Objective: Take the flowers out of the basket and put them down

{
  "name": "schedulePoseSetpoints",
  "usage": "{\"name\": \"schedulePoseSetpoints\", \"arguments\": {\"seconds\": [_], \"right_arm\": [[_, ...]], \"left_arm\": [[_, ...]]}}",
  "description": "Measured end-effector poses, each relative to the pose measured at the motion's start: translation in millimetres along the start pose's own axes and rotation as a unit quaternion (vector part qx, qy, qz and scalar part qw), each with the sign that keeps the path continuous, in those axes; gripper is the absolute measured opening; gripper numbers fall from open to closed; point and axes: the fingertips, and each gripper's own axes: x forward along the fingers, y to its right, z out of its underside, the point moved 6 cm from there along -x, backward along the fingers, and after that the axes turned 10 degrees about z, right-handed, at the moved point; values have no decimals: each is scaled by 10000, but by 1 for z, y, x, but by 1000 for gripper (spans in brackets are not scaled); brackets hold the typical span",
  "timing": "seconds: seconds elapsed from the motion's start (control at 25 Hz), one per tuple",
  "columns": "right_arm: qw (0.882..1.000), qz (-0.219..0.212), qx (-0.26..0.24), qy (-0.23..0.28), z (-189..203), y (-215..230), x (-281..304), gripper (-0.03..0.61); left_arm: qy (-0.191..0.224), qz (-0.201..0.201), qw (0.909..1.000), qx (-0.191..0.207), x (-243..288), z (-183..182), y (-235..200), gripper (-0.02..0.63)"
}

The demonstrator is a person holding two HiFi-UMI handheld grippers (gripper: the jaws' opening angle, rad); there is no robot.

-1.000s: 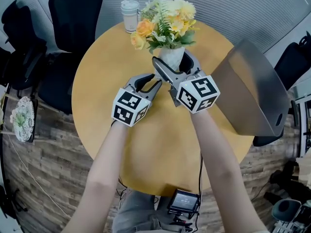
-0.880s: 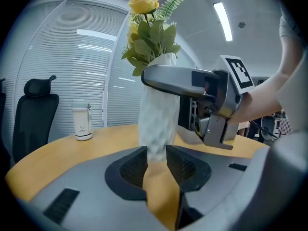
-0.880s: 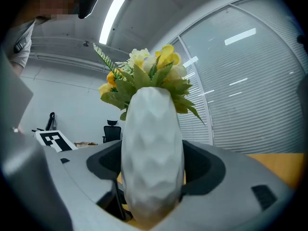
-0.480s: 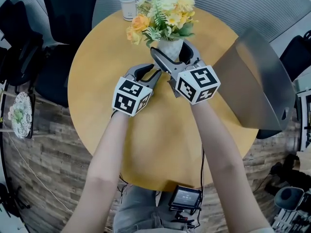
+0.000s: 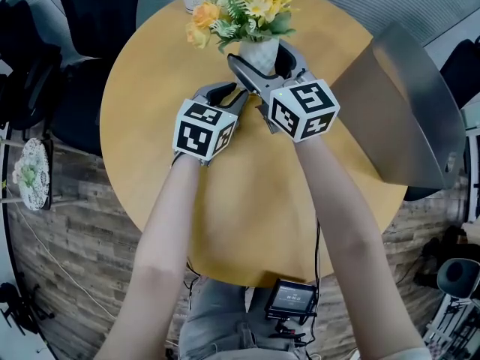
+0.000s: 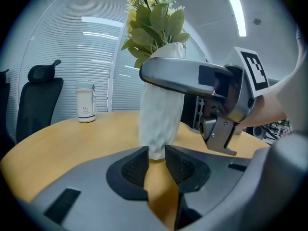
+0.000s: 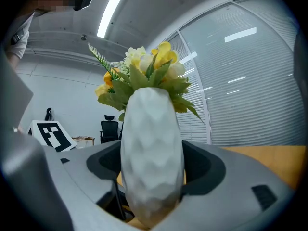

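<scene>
**Flowers out and nearly down, not yet released**

My right hand-held gripper (image 5: 264,57) is clamped around the belly of the white vase (image 7: 151,138), and the flowers (image 5: 244,10) stand upright in it. They are over the far part of the round tabletop (image 5: 247,201) and in no basket, so I judge the lifting-out done.

My left hand-held gripper (image 6: 155,163) has just been narrowing its jaws. The vase's foot sits at their tips, but I see no pad pressing on it.

Whether the foot already touches the wood I cannot tell. What is left is to seat the vase and let go.
</scene>
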Motion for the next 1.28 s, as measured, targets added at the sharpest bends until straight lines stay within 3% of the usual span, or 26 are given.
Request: {"name": "schedulePoseSetpoints", "arguments": {"seconds": [0.68, 1.28], "right_arm": [[9997, 188, 152, 52, 15, 6, 1, 374], [9999, 102, -66, 97, 13, 2, 3, 374]], "left_arm": [[-670, -158, 9975, 134, 8, 3, 3, 106], [-471, -330, 9971, -503, -21, -4, -6, 106]]}}
